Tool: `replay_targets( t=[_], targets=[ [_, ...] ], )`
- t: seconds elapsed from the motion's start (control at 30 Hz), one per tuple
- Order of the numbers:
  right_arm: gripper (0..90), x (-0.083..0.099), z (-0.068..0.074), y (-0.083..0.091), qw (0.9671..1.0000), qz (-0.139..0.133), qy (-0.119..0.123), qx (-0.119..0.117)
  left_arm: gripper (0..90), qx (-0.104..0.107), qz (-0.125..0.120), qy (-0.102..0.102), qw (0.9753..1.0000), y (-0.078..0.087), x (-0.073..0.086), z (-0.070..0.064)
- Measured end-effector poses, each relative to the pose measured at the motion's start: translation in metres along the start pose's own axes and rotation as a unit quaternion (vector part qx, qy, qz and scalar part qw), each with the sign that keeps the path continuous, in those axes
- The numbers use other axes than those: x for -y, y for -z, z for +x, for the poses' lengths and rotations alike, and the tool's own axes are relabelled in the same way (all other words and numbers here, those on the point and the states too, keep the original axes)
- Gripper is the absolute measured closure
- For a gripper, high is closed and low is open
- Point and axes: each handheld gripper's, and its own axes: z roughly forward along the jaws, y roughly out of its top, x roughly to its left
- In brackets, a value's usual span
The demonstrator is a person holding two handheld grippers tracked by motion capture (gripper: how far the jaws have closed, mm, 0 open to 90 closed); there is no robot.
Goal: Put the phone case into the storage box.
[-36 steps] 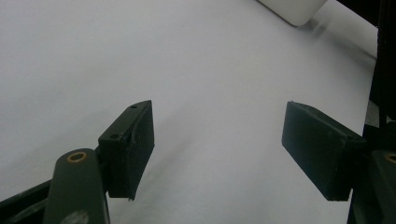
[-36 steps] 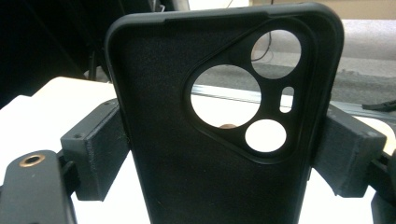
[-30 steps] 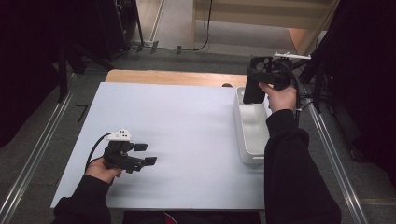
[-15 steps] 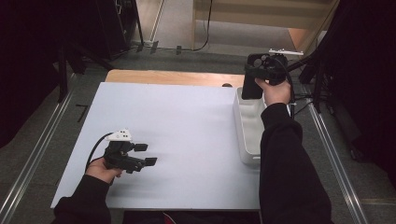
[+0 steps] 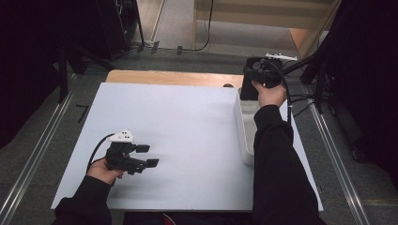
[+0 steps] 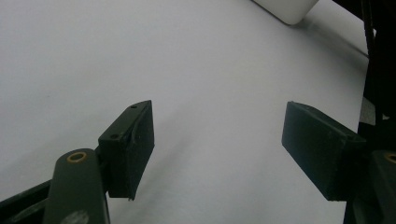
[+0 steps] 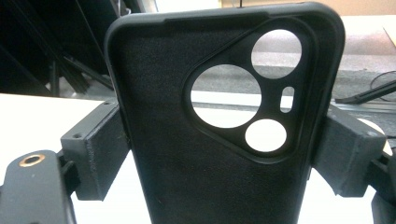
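The right gripper pinches a black phone case by its side edges, upright over the white bin at the table's far right edge. The left gripper, spread and empty, hovers near the front left corner. Soft walls could flex and slip free.

The black phone case runs off the bottom edge of the right gripper view — its lower end is unseen. In the high view the person's right sleeve hides part of the white bin.
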Motion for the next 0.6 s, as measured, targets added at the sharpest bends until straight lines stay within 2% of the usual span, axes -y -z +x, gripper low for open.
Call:
replay_targets(
  t=[0.17, 0.33, 0.6],
  targets=[
    [12.2, 0.005, -0.002, -0.005, 0.9999, 0.001, 0.009, 0.008, 25.0, 0.001, -0.002, 0.001, 1.0000, 0.000, 0.000, 0.000],
    [12.2, 0.008, -0.005, -0.008, 1.0000, 0.004, -0.004, 0.008, 25.0, 0.001, -0.006, 0.004, 1.0000, 0.000, 0.000, 0.001],
    [12.2, 0.017, -0.004, -0.013, 0.9999, 0.009, 0.000, 0.008, 25.0, 0.001, -0.006, 0.004, 1.0000, 0.000, 0.000, 0.001]
  ],
)
